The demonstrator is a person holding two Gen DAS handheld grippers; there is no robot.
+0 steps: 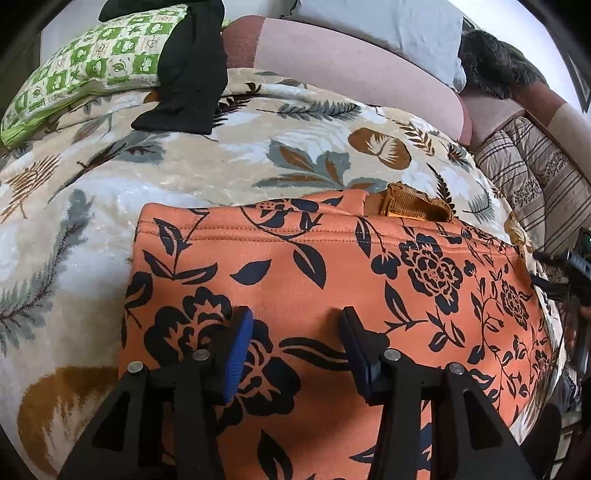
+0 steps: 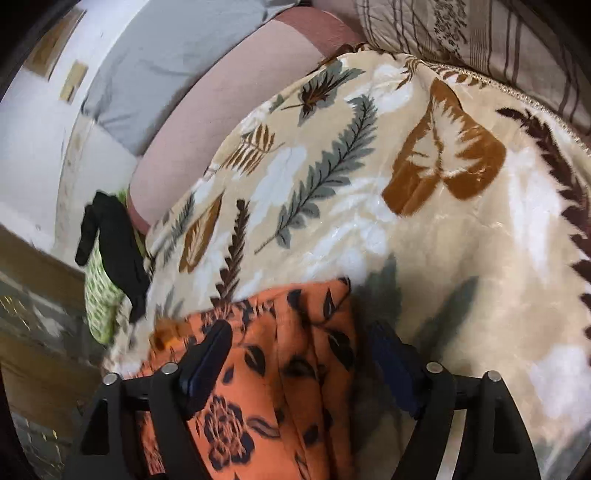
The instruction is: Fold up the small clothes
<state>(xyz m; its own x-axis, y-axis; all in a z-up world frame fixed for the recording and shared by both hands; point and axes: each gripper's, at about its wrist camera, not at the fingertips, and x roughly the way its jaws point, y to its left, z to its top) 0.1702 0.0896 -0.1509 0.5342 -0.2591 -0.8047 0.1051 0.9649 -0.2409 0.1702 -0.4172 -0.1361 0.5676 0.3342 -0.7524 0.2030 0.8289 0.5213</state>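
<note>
Your one task piece, the orange garment (image 1: 325, 295) with black flowers, lies flat on the leaf-print blanket (image 1: 184, 166). In the left wrist view its long axis runs side to side, with a stitched hem along the far edge. A tan ribbed bit (image 1: 406, 206) pokes out at that far edge, right of centre.

Your left gripper (image 1: 296, 345) sits over the near part of the garment, jaws wide apart, blue pads (image 1: 240, 354) facing each other, nothing pinched between them.

In the right wrist view the garment (image 2: 280, 369) shows bunched lengthwise folds running away from you. Your right gripper (image 2: 299, 354) straddles those folds, jaws spread wide, one finger on each side. Whether the pads touch the cloth is hard to tell through the blur, but they are not closed on it.

Beyond the blanket you have one black garment (image 1: 192, 74) draped over one green checked pillow (image 1: 92, 66), one pink bolster (image 1: 351, 70), one grey pillow (image 1: 388, 26) and one striped quilt (image 1: 535, 173).
</note>
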